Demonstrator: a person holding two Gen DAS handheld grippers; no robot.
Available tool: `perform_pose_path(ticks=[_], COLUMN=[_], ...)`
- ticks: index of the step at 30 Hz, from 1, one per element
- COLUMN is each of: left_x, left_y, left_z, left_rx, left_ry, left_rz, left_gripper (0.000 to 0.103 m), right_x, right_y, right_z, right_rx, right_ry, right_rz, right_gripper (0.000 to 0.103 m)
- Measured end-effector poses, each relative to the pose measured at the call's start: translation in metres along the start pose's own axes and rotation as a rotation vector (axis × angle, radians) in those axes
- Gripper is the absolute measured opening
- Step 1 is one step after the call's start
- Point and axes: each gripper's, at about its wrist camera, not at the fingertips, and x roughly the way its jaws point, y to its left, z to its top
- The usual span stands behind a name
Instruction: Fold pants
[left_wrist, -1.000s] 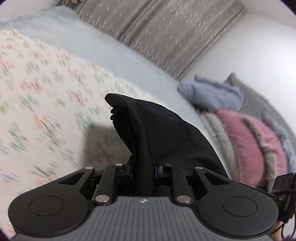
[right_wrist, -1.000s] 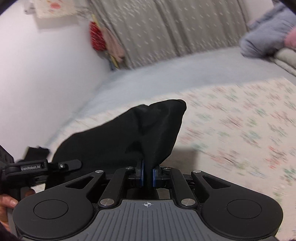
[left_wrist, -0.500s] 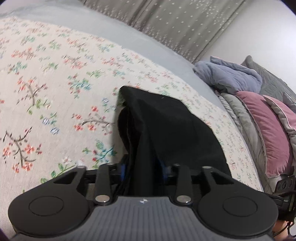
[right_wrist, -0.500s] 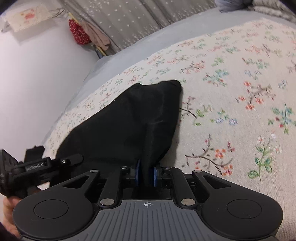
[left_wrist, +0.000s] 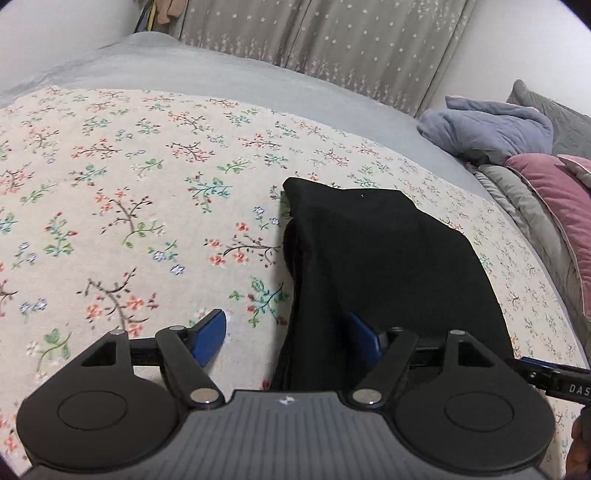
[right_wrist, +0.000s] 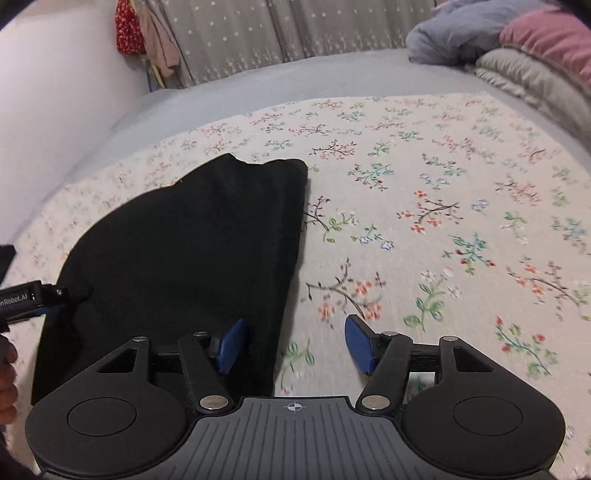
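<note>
Pants (left_wrist: 388, 266), black, folded, lying flat on floral sheet (left_wrist: 122, 192). Left gripper (left_wrist: 286, 334) jaws opening wide, straddling near edge of cloth, pads not pressing. Right gripper (right_wrist: 291, 345) jaws opening too, cloth edge between, no grip. Pillows (left_wrist: 546, 192) piling far right.

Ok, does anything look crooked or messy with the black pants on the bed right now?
Nothing much stands out. The black pants lie folded on the floral sheet, though the far edge is uneven, with a small bump at one corner. Both the left gripper and right gripper are opening, pads off the cloth.
</note>
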Motion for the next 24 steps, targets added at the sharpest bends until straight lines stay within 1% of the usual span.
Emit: perform_pose_path(ticks=[2,4,6,8,9,10,11,12,14,16,18,19,21,24], left_x=[-0.017,-0.04,-0.065,-0.095,-0.107,-0.12,-0.133,-0.144,-0.167,-0.184,-0.202,-0.213,-0.232,-0.255], left_y=[0.003,-0.002,-0.009,-0.014,-0.018,-0.021,-0.023,-0.027,-0.033,-0.043,-0.052,-0.054,-0.057,-0.061], left_z=[0.002,0.003,0.0,-0.007,-0.011,-0.017,-0.023,-0.029,-0.043,-0.055,-0.065,-0.07,-0.079,-0.092], left_rx=[-0.017,0.025,0.074,0.082,0.076,0.065,0.053,0.04,0.037,0.066,0.09,0.092,0.086,0.084], left_ry=[-0.002,-0.04,-0.061,-0.084,-0.1,-0.118,-0.135,-0.151,-0.189,-0.203,-0.226,-0.238,-0.271,-0.301], left_rz=[0.008,0.018,0.048,0.07,0.07,0.064,0.054,0.049,0.061,0.108,0.142,0.15,0.148,0.165], left_gripper=[0.082,0.082,0.082,0.083,0.084,0.088,0.093,0.095,0.096,0.098,0.102,0.103,0.103,0.103], right_x=[-0.02,-0.047,-0.073,-0.104,-0.117,-0.132,-0.145,-0.158,-0.18,-0.201,-0.223,-0.234,-0.255,-0.282], right_y=[0.004,0.007,0.016,0.03,0.037,0.044,0.05,0.056,0.07,0.081,0.088,0.092,0.097,0.1], right_z=[-0.002,-0.004,-0.002,-0.006,-0.009,-0.016,-0.022,-0.03,-0.044,-0.059,-0.074,-0.081,-0.095,-0.112], right_rx=[-0.002,-0.014,-0.027,-0.06,-0.076,-0.087,-0.09,-0.091,-0.1,-0.115,-0.128,-0.132,-0.125,-0.106], right_ry=[-0.044,-0.1,-0.136,-0.172,-0.191,-0.216,-0.238,-0.253,-0.274,-0.299,-0.324,-0.333,-0.351,-0.373], right_rz=[-0.015,0.012,0.04,0.064,0.069,0.077,0.086,0.095,0.107,0.109,0.117,0.116,0.101,0.075], right_gripper=[0.06,0.06,0.061,0.069,0.075,0.08,0.08,0.081,0.081,0.081,0.081,0.084,0.086,0.09])
